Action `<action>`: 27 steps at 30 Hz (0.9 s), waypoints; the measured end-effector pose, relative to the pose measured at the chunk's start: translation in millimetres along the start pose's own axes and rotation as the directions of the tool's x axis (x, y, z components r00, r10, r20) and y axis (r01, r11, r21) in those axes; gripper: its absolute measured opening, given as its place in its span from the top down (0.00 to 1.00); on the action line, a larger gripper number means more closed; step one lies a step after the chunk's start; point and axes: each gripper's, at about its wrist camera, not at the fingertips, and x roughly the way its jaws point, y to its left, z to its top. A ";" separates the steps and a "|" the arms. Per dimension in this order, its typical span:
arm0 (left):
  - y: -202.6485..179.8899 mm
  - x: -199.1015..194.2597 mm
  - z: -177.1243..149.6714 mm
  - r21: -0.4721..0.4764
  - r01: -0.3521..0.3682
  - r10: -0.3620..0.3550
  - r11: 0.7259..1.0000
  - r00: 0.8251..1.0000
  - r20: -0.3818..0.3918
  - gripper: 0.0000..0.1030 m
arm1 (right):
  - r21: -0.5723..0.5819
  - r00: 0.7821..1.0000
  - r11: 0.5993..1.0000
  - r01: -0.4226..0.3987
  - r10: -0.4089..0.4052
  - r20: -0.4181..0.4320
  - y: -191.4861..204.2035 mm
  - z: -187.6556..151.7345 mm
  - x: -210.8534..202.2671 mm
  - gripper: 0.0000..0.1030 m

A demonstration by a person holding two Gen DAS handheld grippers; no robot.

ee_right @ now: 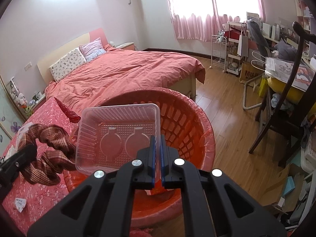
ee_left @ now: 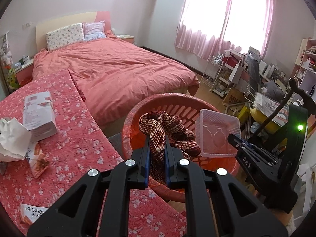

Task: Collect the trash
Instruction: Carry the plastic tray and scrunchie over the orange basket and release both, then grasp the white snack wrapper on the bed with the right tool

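right wrist view: clear plastic tray (ee_right: 116,136) tilted, open face toward camera

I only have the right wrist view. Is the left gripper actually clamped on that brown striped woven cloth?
Observer: Yes, the left gripper is shut on the brown striped woven cloth, both pads pressing it.
Operator: Any trash on the red flowered bedcover?
Observer: A crumpled white tissue lies beside a white cardboard carton.
Operator: Anything else?
Observer: A torn orange snack wrapper lies by the tissue.
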 end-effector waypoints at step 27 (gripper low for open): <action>60.9 -46.6 -12.1 -0.029 -0.152 0.154 0.988 0.987 0.048 0.63 | -0.076 0.997 0.995 -0.071 0.072 0.010 28.5 -12.6 -28.9 0.59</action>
